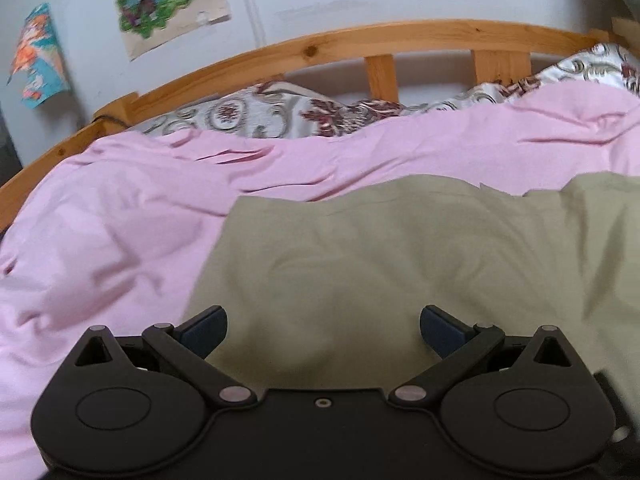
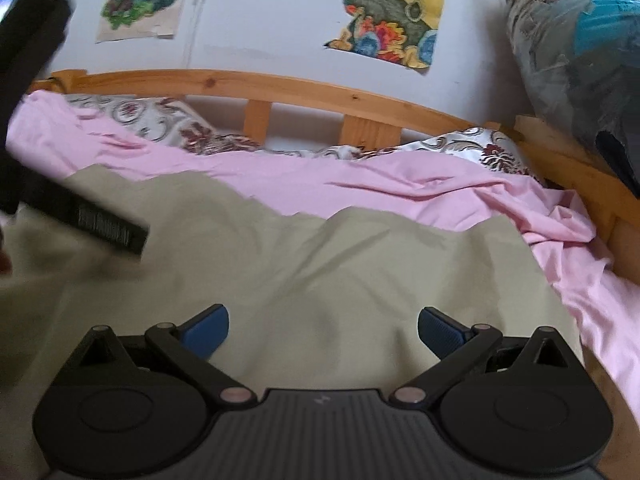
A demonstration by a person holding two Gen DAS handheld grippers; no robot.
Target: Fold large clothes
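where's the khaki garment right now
The khaki garment lies spread on the pink sheet under both open grippers, nearer than the patterned pillows along the wooden headboard.

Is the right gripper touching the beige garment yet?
Cannot tell. The right wrist view shows the right gripper open over the beige garment, nothing between its fingers, but that angle hides any gap or contact underneath.

This is a home bedroom: a pine-wood slatted bed frame (image 1: pixel 360 40) carries a rumpled pink bedsheet (image 1: pixel 120 220) and white pillows patterned in maroon scrolls (image 2: pixel 168 124), while colourful cartoon posters (image 2: pixel 392 12) are stuck on the pale wall (image 2: pixel 260 20).
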